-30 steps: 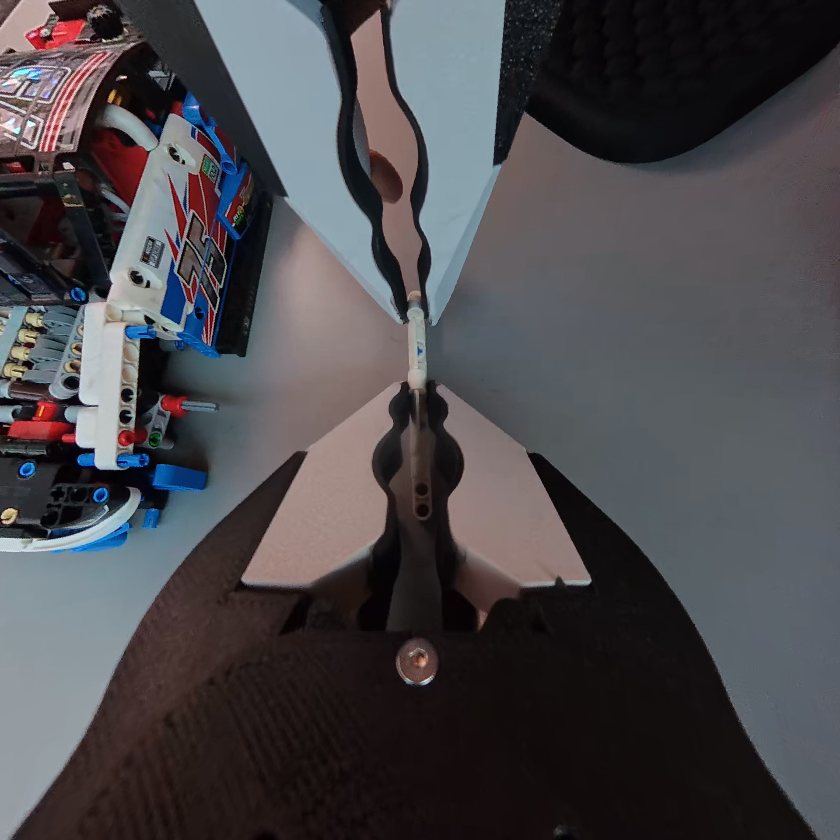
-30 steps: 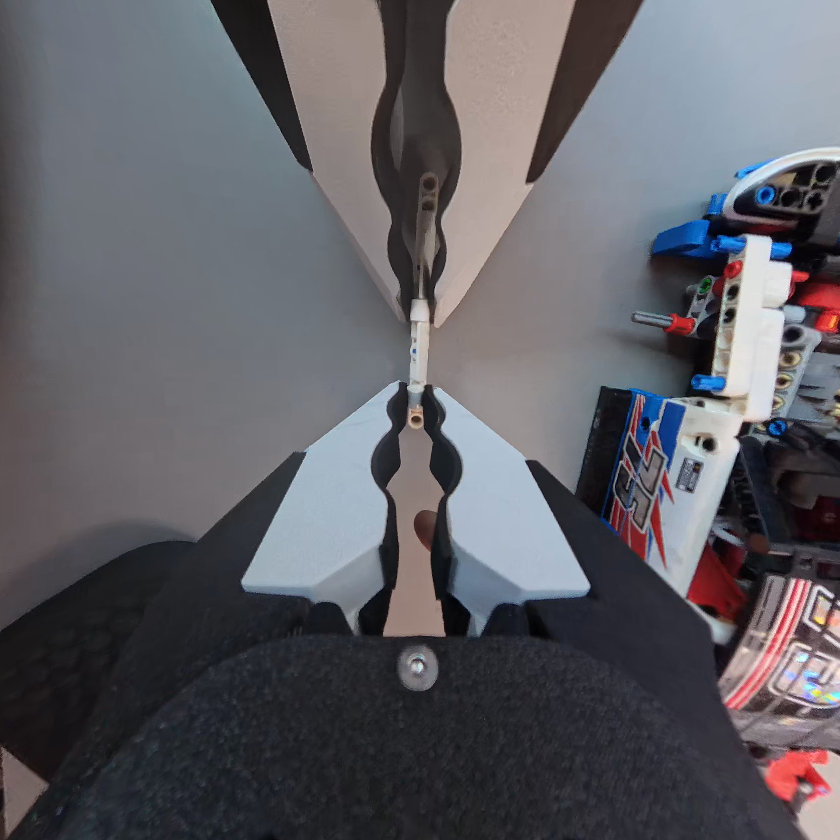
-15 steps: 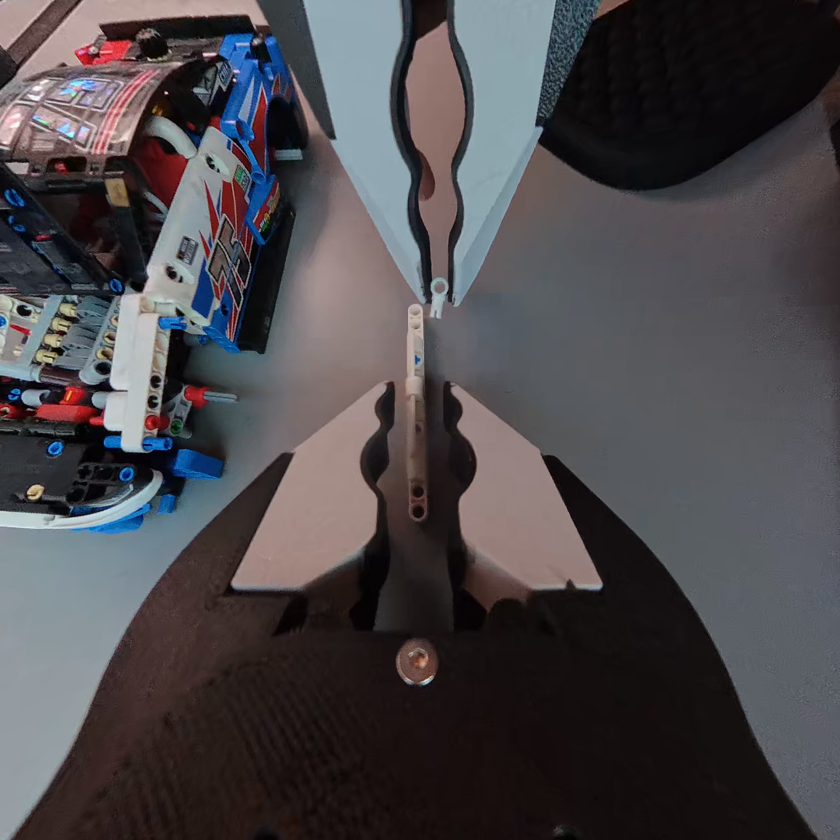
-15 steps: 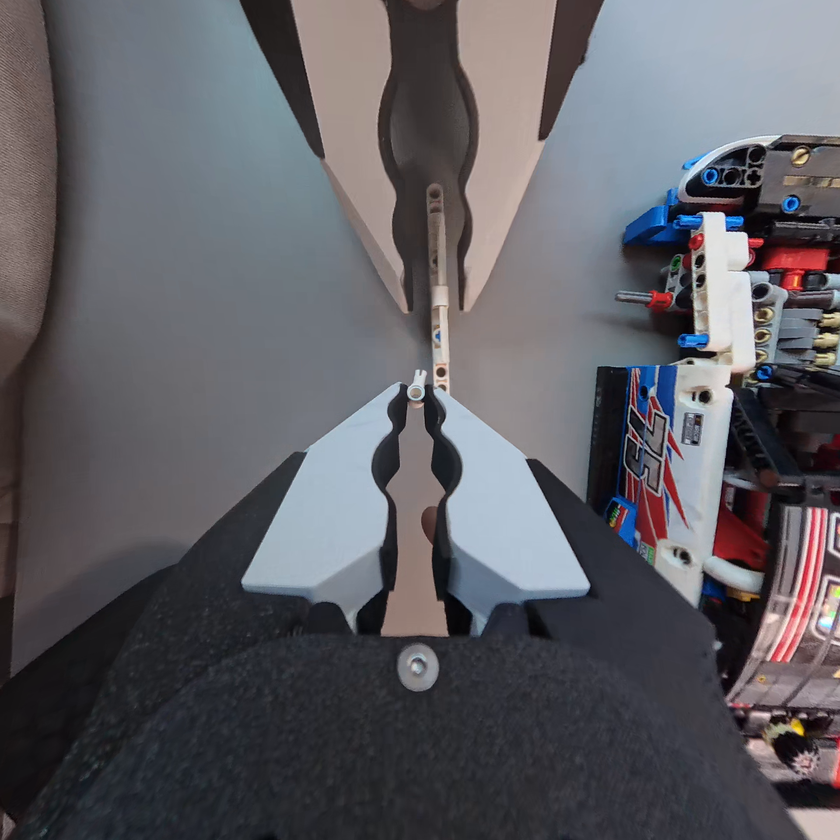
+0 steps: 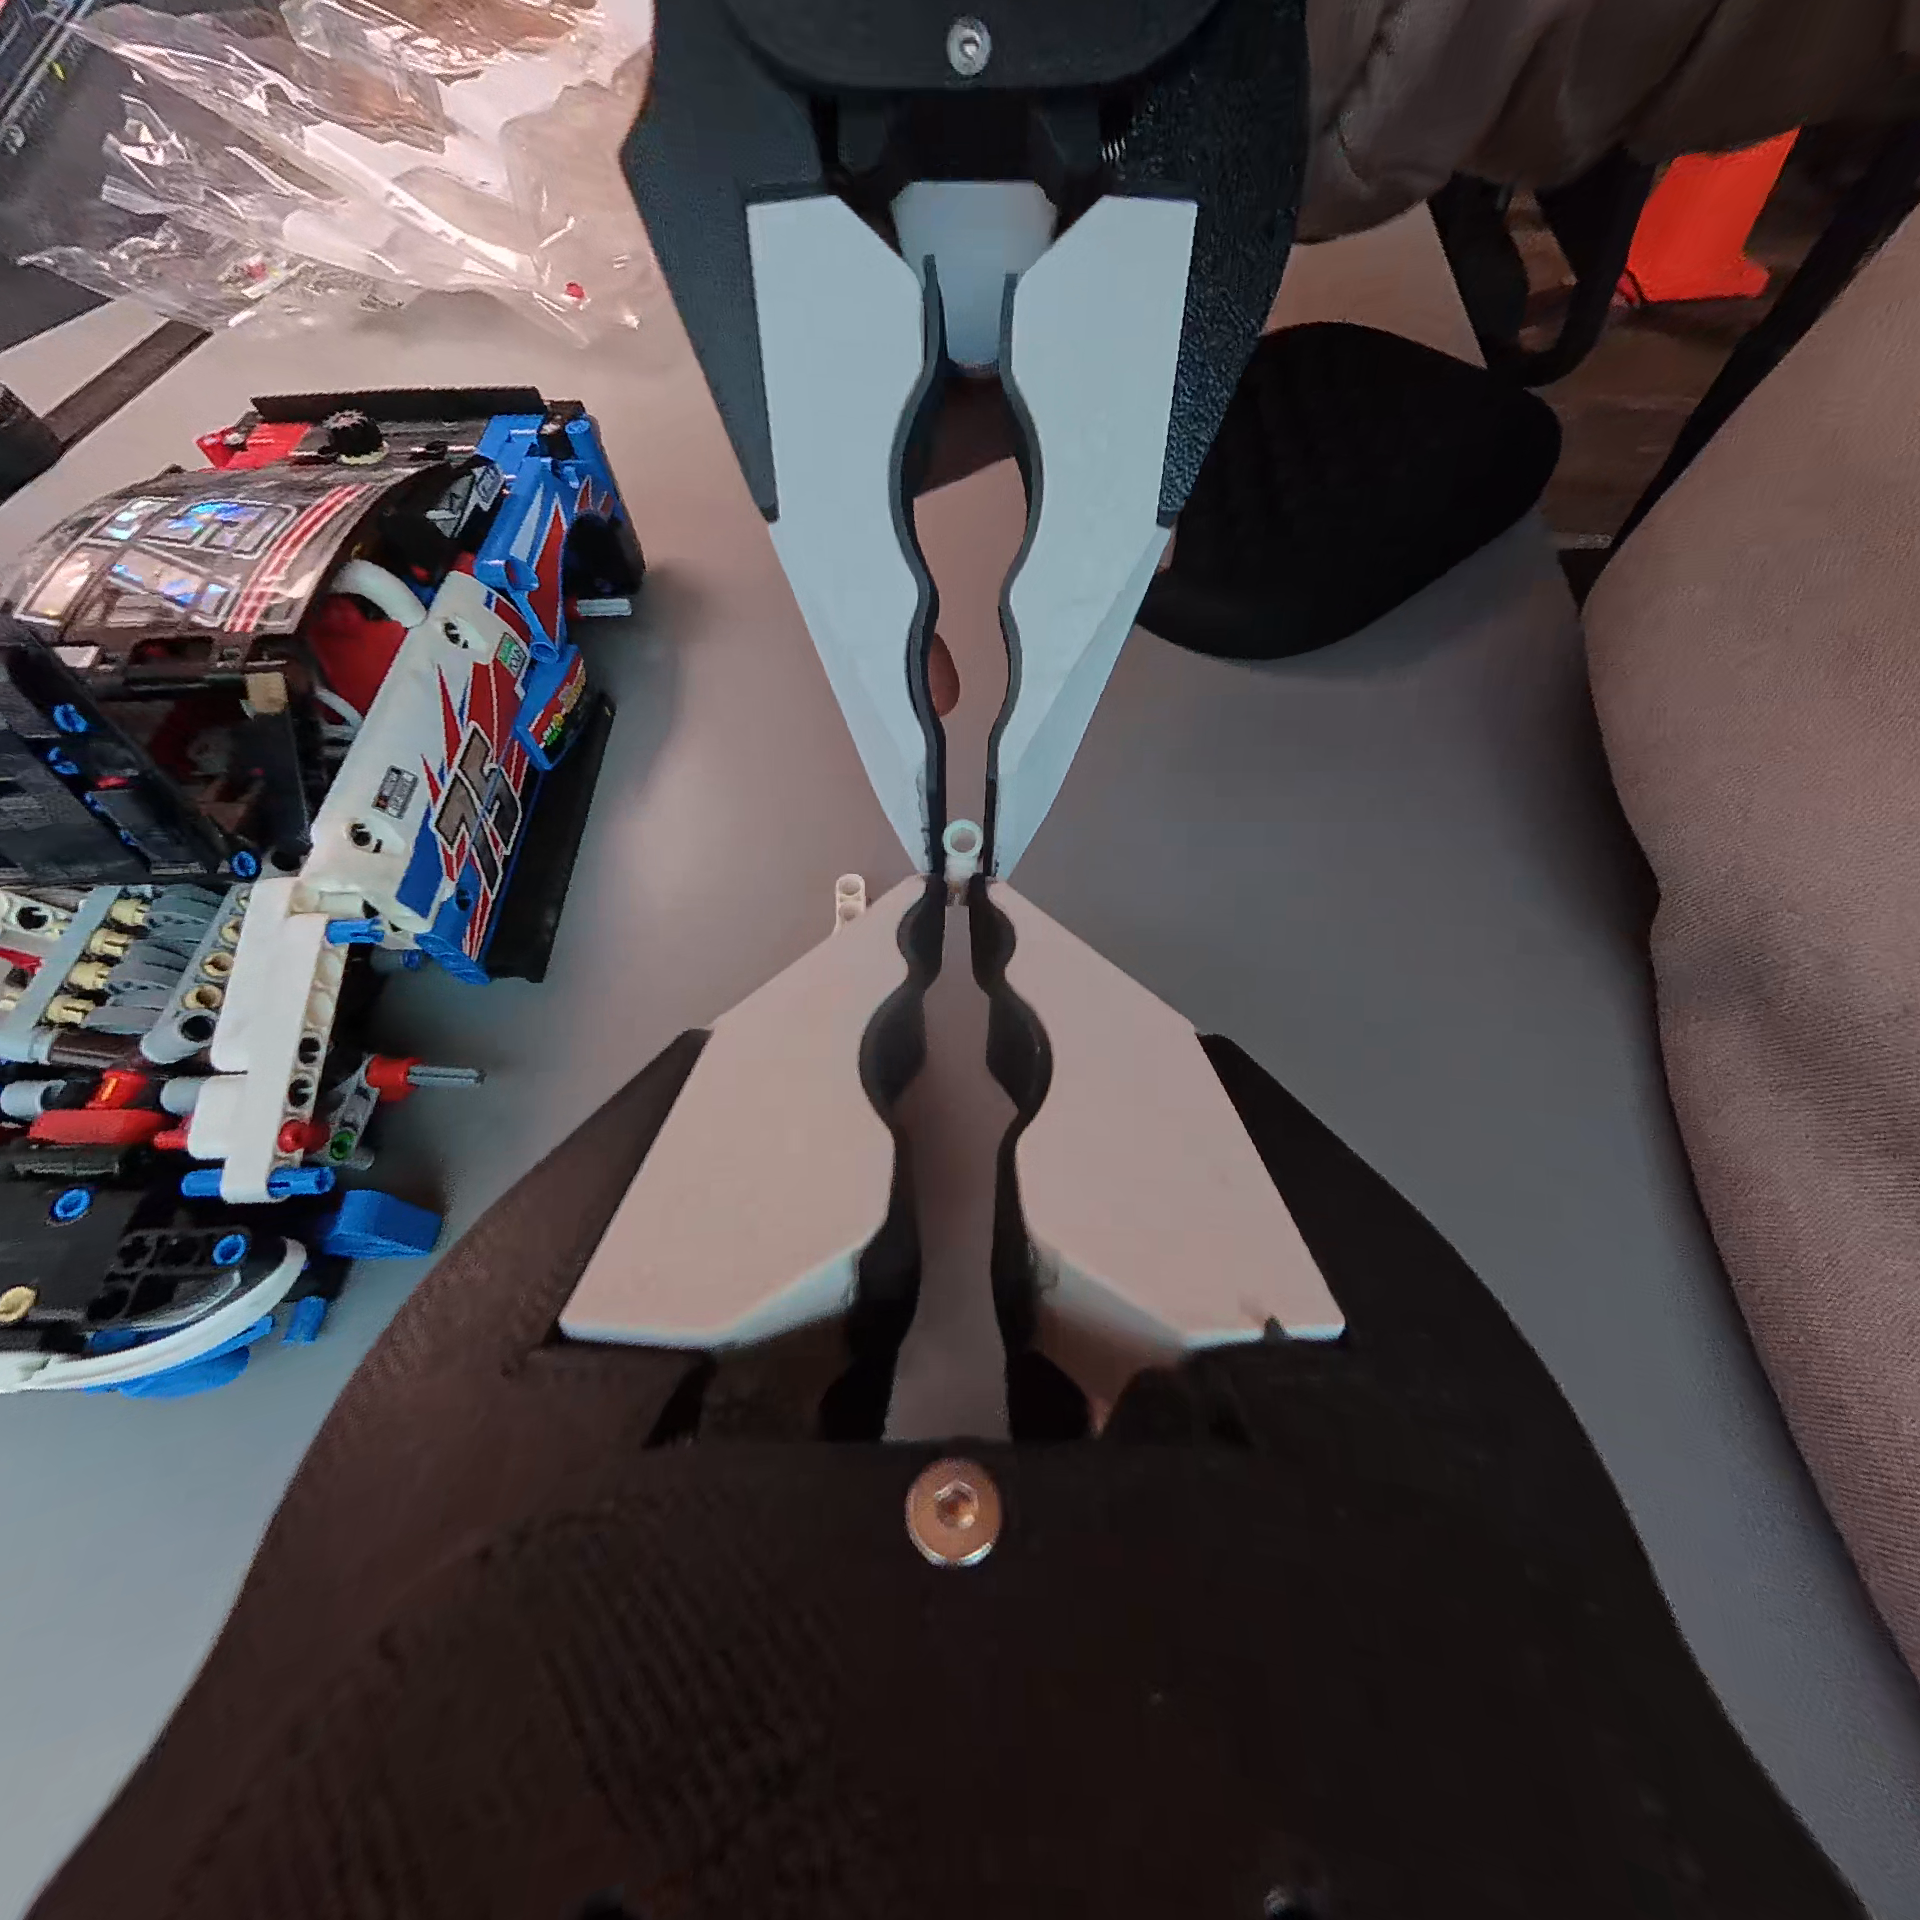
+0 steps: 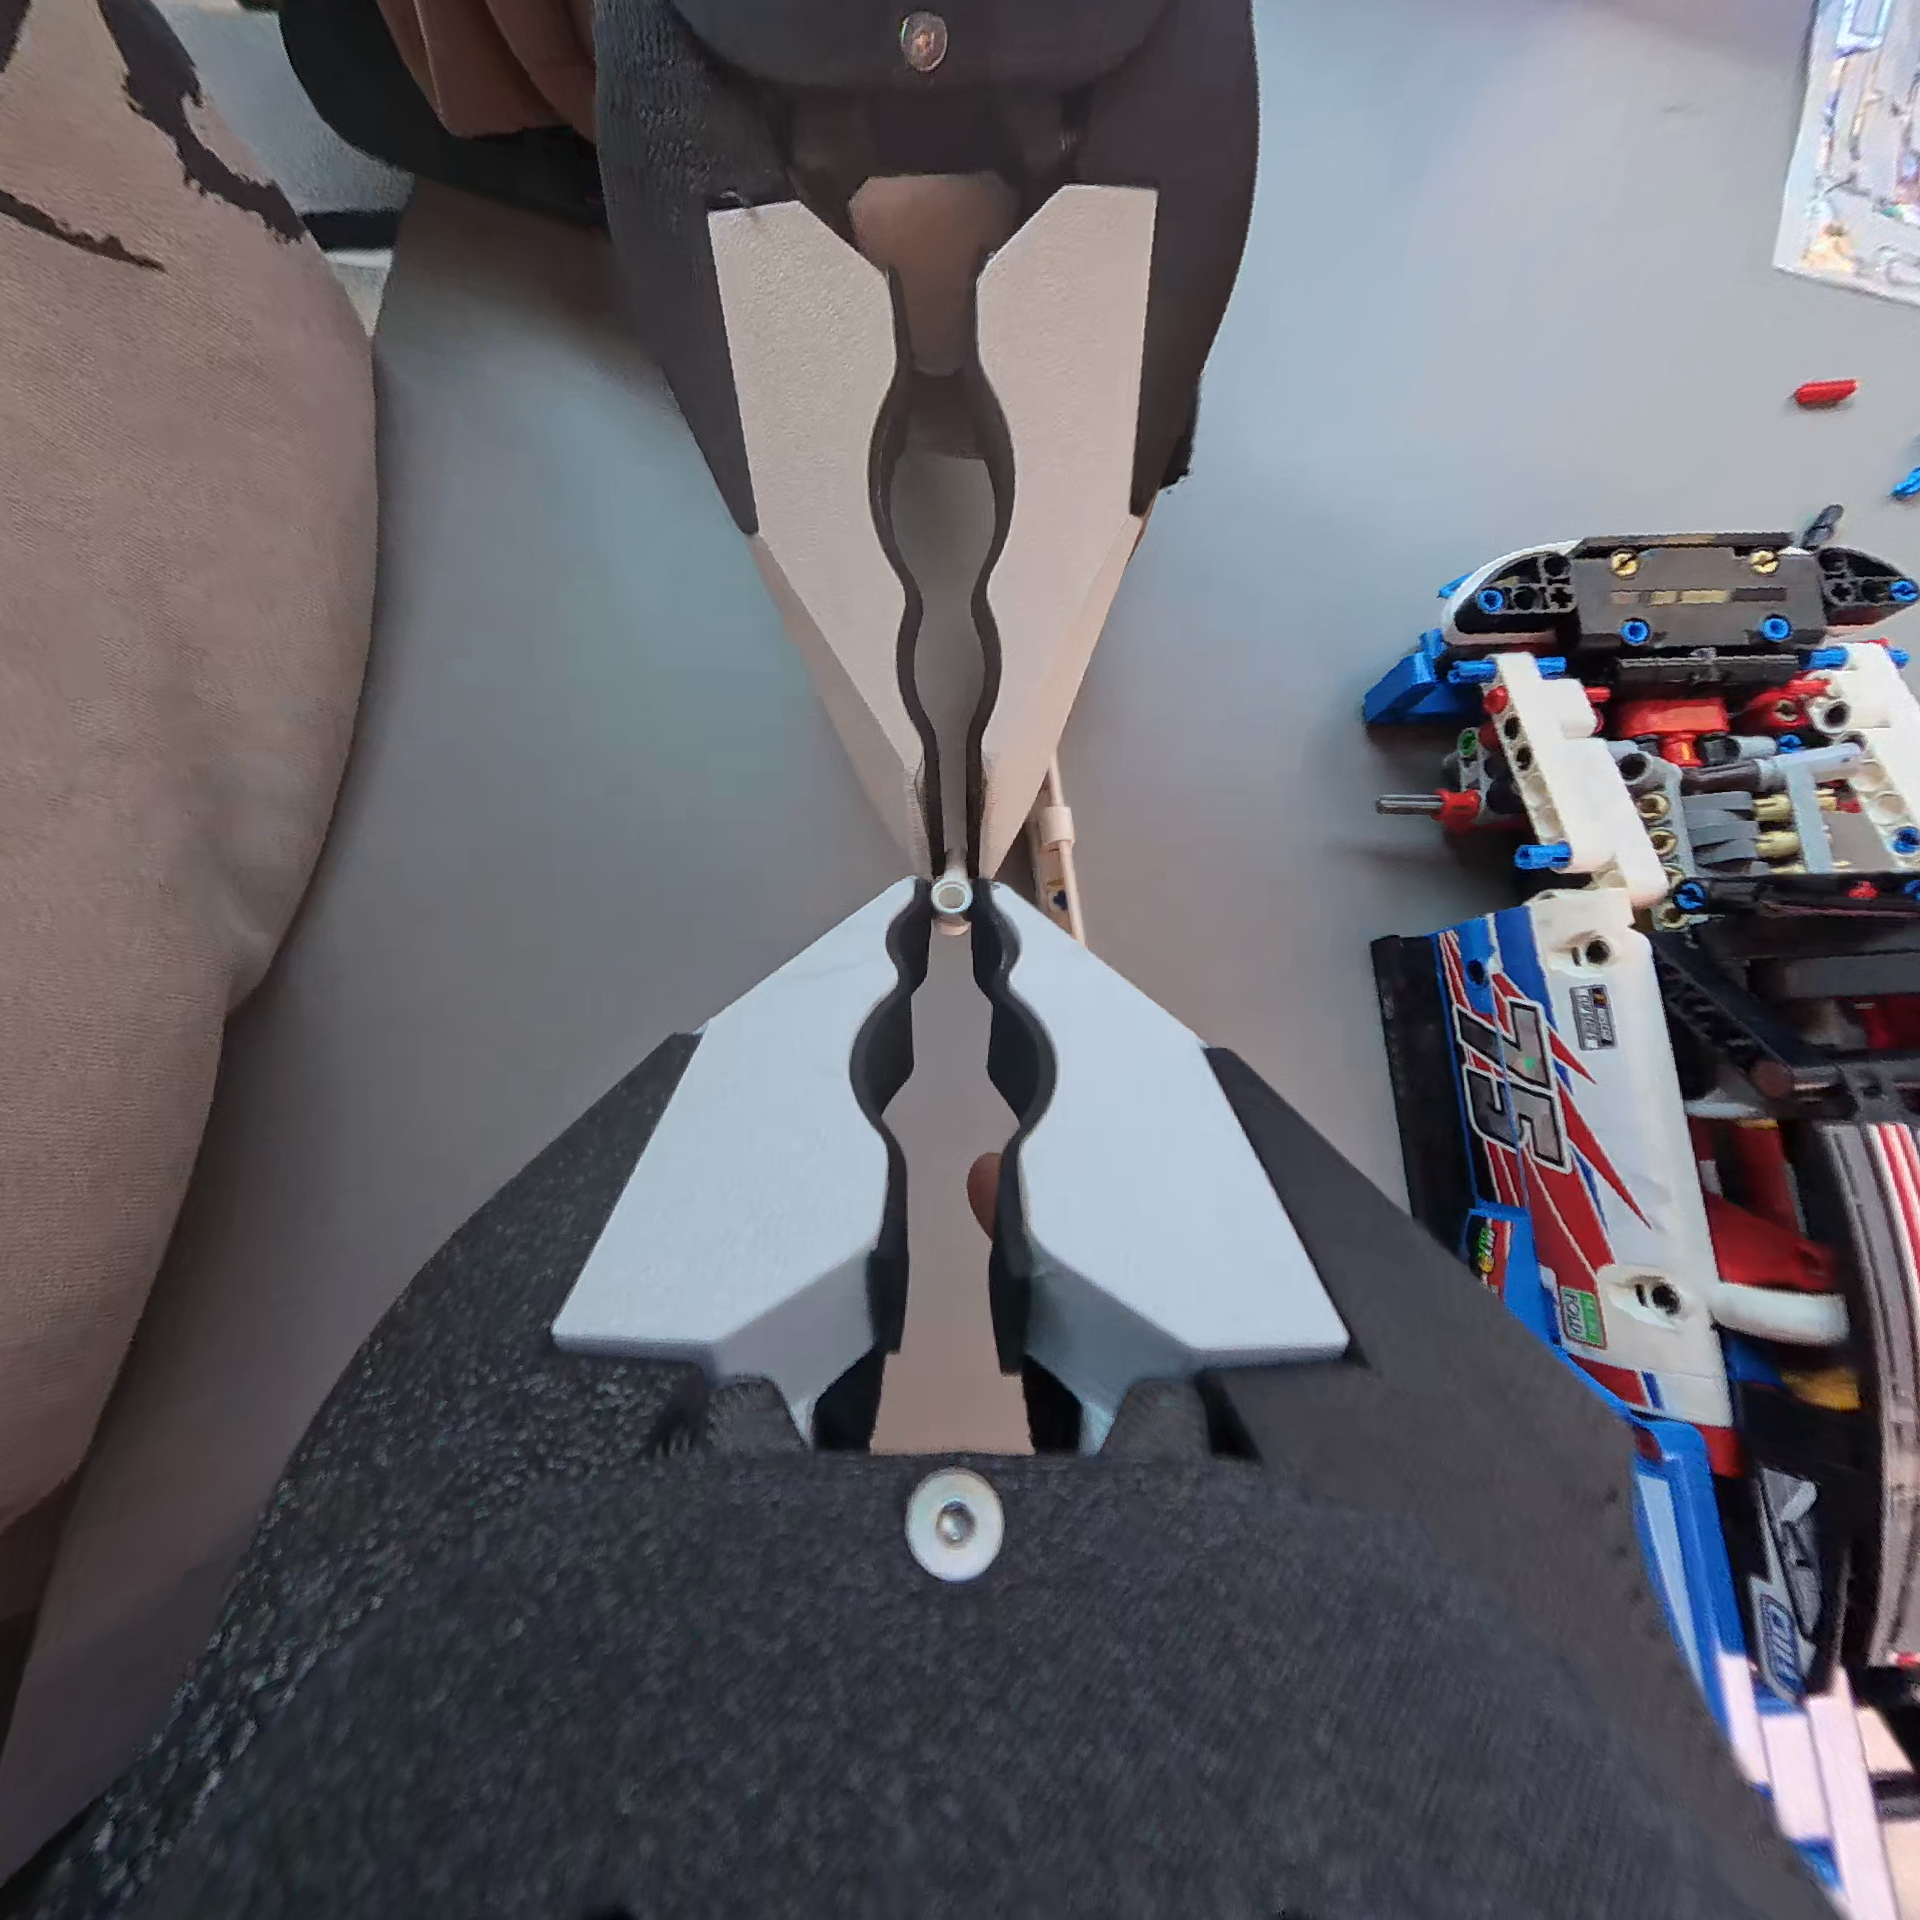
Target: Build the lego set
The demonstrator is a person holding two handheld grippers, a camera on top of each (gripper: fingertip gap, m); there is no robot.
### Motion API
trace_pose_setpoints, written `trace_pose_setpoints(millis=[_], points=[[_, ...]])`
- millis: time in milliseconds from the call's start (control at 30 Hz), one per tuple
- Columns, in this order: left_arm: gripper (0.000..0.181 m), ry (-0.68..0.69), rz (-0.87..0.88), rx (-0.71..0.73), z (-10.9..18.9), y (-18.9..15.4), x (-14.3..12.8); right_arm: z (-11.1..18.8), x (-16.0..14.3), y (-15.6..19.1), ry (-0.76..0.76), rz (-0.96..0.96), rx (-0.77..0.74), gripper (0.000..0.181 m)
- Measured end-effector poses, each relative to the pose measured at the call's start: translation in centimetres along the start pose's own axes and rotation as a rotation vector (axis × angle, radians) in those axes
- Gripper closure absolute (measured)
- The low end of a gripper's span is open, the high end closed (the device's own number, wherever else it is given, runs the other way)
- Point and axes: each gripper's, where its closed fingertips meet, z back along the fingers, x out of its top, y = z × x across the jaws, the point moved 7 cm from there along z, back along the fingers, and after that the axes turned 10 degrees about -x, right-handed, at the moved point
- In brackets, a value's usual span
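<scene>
Note that your left gripper [image 5: 951, 900] no longer holds the thin white beam [image 5: 850, 896], now beside its fingertip, and clamps, tip-to-tip with your right gripper [image 6: 951, 906], the small white connector [image 6: 951, 894] above the grey table [image 5: 1299, 883].

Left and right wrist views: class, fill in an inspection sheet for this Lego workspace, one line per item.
Surface: grey table, mostly bare around the grippers.
Job's things: part-built car model; small white connector; thin white beam beside the left gripper's fingers.
Clutter: clear plastic bags; loose red piece; printed sheet.
Grippers: left gripper and right gripper meet tip to tip, both apparently pinching the connector.
Cables: nothing seen.
Surroundings: brown fabric; black chair base.
</scene>
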Motion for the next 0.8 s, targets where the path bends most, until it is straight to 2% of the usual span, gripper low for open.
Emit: trace_pose_setpoints(millis=[33, 167, 300, 500, 667, 733, 800], points=[[0.178, -0.034, 0.024, -0.008, 0.3, 0.2, 0.1, 0.2, 0.0, -0.1, -0.047, -0.018, -0.01, 0.175], [0.179, -0.246, 0.172, -0.104, 1.6, 0.8, 0.7, 1.1, 0.1, -0.3, -0.319, -0.131, -0.055, 0.174], [0.179, -0.42, 0.248, -0.2, 2.4, 0.9, 1.6, 2.2, 0.5, -0.3, -0.536, -0.207, -0.068, 0.175], [0.179, -0.579, 0.25, -0.228, 3.2, 0.9, 2.6, 3.1, 1.4, -0.6, -0.715, -0.341, -0.033, 0.175], [0.179, -0.601, 0.215, -0.186, 3.6, 1.0, 2.8, 3.0, 1.6, -0.8, -0.78, -0.452, -0.014, 0.176], [0.179, -0.557, 0.212, -0.16, 3.4, 1.3, 2.5, 2.8, 1.4, -1.2, -0.716, -0.463, -0.006, 0.176], [0.178, -0.438, 0.171, -0.092, 3.1, 1.7, 2.0, 2.7, 1.1, -1.8, -0.557, -0.392, -0.026, 0.176]])
